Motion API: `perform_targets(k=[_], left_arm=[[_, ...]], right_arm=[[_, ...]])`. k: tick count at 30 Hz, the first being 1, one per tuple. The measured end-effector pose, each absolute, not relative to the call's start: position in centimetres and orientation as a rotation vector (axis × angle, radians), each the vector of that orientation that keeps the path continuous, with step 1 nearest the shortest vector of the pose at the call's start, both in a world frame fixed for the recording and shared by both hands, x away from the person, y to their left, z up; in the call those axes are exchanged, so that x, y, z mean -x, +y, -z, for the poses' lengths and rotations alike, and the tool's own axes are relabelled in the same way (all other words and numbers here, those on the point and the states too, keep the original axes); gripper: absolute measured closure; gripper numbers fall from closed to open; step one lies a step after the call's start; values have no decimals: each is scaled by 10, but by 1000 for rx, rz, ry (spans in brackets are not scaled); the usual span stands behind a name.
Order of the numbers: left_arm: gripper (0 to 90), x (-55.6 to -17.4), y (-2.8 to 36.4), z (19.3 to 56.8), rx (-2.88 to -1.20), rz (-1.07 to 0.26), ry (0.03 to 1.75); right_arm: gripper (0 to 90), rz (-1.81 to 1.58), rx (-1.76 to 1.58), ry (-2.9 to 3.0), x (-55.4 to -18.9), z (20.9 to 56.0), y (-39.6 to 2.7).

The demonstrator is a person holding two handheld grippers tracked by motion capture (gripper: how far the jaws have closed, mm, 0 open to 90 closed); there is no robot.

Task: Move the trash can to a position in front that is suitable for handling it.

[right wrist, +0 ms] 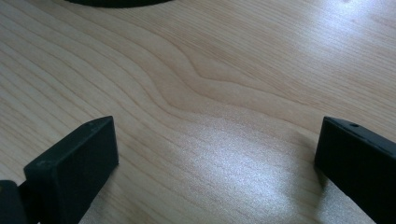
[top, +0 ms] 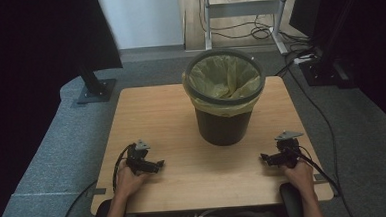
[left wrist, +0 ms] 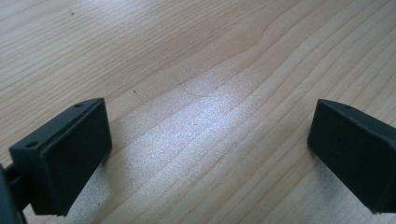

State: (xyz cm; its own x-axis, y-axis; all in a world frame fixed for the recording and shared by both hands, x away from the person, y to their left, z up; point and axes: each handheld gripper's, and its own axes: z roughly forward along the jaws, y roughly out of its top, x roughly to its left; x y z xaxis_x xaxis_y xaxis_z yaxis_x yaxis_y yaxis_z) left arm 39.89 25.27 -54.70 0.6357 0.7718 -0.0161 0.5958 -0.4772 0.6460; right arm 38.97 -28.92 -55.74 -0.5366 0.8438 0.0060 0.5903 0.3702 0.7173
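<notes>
The lined waste bin (top: 225, 99) stands mid-table between and beyond the left gripper (top: 159, 165) and right gripper (top: 263, 158), both resting on the wooden table (top: 151, 115) with jaws wide apart, holding nothing.

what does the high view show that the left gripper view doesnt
High view alone: the dark round bin lined with a yellow plastic bag, the right gripper, both of the person's hands and the grey carpet floor.
Left gripper view alone: a close look at the wood grain between two wide-open black jaws.
Both: the light wooden table and the left gripper, empty.
</notes>
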Motion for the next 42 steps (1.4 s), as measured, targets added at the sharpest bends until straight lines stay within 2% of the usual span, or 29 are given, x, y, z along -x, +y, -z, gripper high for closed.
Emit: perform_targets(k=[11, 19, 29, 42], left_arm=[[0, -404, 258, 546, -2184, -322, 1087], [0, -406, 253, 546, -2228, -358, 1083], [0, -414, 254, 542, -2188, -238, 1065], [0, -439, 232, 513, -2141, -214, 992]], right_arm=[[0, -966, -1251, 2272, -390, 558, -289], [0, -966, -1269, 2263, -389, 557, -287], [0, -1020, -1292, 2276, -390, 548, -283], [0, -1023, -1292, 2242, -399, 526, -283]])
